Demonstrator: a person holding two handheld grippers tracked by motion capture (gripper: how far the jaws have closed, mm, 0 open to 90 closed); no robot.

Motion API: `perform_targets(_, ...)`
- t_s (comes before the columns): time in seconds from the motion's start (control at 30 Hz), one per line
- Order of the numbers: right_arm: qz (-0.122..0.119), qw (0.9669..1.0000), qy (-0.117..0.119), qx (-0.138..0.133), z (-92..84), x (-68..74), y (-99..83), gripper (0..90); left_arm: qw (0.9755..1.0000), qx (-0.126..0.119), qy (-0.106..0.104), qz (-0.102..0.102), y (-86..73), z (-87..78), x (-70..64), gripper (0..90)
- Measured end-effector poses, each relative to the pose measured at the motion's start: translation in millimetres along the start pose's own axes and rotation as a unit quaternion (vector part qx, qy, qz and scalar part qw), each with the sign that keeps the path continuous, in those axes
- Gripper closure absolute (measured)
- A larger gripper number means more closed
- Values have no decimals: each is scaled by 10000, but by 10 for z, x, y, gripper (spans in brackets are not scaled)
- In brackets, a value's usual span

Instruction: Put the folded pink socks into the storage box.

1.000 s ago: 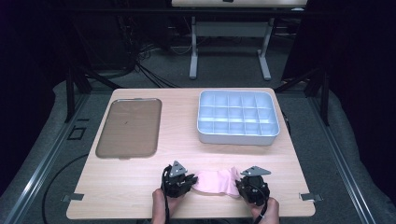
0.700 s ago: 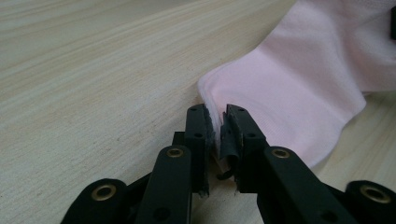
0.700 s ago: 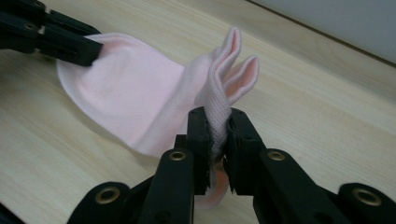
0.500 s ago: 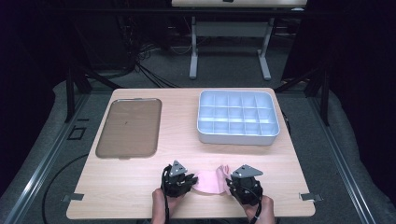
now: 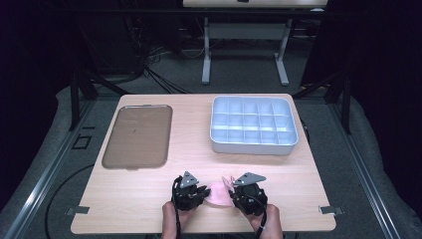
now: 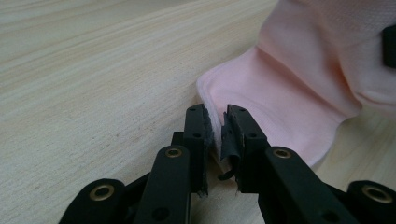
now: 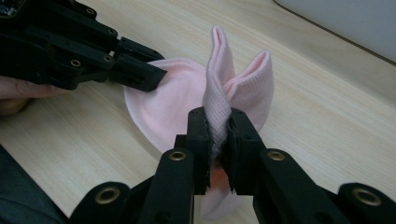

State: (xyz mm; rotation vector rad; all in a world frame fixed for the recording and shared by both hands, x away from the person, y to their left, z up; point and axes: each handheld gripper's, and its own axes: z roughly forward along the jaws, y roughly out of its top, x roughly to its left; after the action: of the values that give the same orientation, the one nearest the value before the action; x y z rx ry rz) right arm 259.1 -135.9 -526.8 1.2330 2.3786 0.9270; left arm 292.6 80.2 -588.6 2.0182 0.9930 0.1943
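Pinching the pink cloth [image 5: 218, 193] between them: left gripper [image 6: 217, 128], right gripper [image 7: 218, 128].

Left gripper [image 5: 191, 193] & right gripper [image 5: 245, 195]: both black, two flat jaws w/ brass-coloured rivets at the joints, grey three-cornered plate on top of each. Black cable trails off each. Forearms bare, no sleeves in view.

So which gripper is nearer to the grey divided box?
The right. The right gripper sits just below the box's front wall, toward its left end. The left gripper is farther out to the left, across the pink cloth.
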Motion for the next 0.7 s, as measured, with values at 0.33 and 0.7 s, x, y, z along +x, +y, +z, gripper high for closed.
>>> perform_targets(0.33, -171, 9989, 312, 296, 351, 181, 142, 810, 10000, 6, -24, -13, -1, -1, 0, 781)
perform_targets(0.7, -44, 9982, 595, 36, 274, 127, 140, 485, 10000, -15, -71, -29, -3, 2, 5, 775)
